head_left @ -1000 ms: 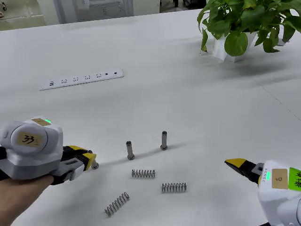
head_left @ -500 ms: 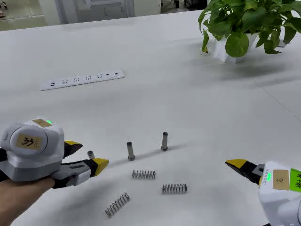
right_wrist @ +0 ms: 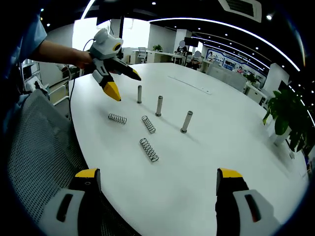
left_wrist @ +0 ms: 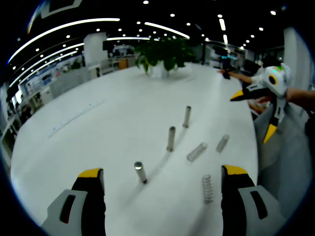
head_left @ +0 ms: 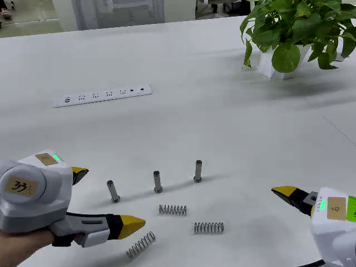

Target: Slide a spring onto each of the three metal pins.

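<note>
left tongs (left_wrist: 161, 172) and right tongs (right_wrist: 157, 173) gape wide, empty; grabbing the coiled steel spring (left_wrist: 207, 188), i could topple the short grey steel pin (left_wrist: 140, 172) near it.

The head view looks forward and down over the white surface (head_left: 222, 111) from above its near edge. The left gripper view sits low and close behind the upright grey metal pins (left_wrist: 171, 138), facing along their row toward the leafy green potted plant (left_wrist: 162, 54). The right gripper view looks from farther back, across the loose steel coil springs (right_wrist: 148, 149) toward the left hand-held gripper (right_wrist: 123, 84). All three views share the pins and springs.
</note>
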A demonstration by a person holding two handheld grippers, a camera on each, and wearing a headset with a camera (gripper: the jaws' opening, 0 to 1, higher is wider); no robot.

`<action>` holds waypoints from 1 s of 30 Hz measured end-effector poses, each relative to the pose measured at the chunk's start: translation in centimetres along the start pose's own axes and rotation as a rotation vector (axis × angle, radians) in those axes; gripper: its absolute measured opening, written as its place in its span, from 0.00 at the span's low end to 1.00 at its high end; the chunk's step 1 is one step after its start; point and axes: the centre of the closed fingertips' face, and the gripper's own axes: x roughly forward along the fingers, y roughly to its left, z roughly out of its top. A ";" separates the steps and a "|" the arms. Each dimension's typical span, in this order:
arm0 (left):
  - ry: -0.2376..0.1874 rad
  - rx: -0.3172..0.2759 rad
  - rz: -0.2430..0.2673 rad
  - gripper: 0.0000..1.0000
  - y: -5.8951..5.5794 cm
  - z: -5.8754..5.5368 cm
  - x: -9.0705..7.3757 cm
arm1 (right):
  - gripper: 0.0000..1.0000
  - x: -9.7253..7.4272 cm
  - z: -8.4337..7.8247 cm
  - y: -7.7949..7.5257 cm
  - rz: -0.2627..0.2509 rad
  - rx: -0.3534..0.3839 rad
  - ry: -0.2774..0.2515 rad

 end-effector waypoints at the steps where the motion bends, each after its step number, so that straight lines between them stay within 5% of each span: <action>1: -0.002 -0.002 -0.002 1.00 -0.1 -0.1 -0.1 | 0.99 0.0 0.0 -0.2 -0.001 -0.001 0.000; 20: -0.003 -0.059 0.032 1.00 -0.5 -2.8 -2.8 | 0.99 0.6 0.1 -2.5 -0.005 -0.030 0.016; 30: -0.017 -0.049 0.037 0.95 -1.9 -3.6 -3.3 | 0.99 0.8 0.7 -2.9 0.009 -0.058 0.016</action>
